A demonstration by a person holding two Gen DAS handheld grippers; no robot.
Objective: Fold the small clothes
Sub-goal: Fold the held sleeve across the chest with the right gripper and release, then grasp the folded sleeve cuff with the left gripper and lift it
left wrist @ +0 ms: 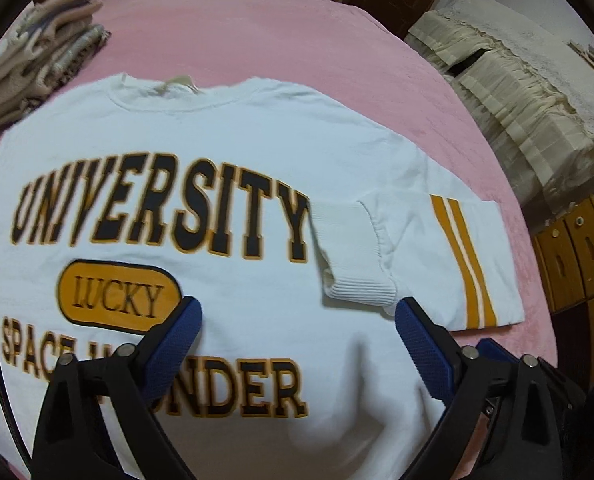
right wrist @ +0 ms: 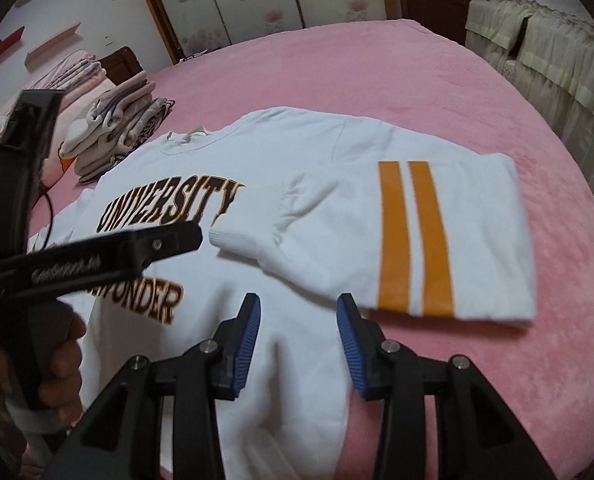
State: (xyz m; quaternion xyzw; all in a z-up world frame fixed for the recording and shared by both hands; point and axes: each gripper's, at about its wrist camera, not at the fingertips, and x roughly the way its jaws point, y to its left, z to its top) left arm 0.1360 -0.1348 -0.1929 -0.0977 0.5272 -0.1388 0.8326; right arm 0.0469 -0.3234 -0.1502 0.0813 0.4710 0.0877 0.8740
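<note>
A white sweatshirt point(left wrist: 237, 144) with dark "UNIVERSITY" lettering lies flat on the pink bed; it also shows in the right wrist view point(right wrist: 281, 148). Its right sleeve point(left wrist: 437, 248) with two orange stripes is folded in across the body, ribbed cuff point(left wrist: 349, 256) resting beside the lettering. The sleeve also shows in the right wrist view point(right wrist: 397, 232). My left gripper point(left wrist: 297, 316) is open and empty, hovering over the chest print. My right gripper point(right wrist: 299, 316) is open and empty above the lower body, near the sleeve's edge. The left gripper's body point(right wrist: 97, 256) shows at left in the right wrist view.
A stack of folded clothes point(left wrist: 37, 68) sits at the bed's far left; it also shows in the right wrist view point(right wrist: 117, 132). The pink bedspread point(right wrist: 377, 64) extends beyond the shirt. A cream-covered piece of furniture point(left wrist: 517, 92) and wooden cabinets point(left wrist: 577, 248) stand to the right.
</note>
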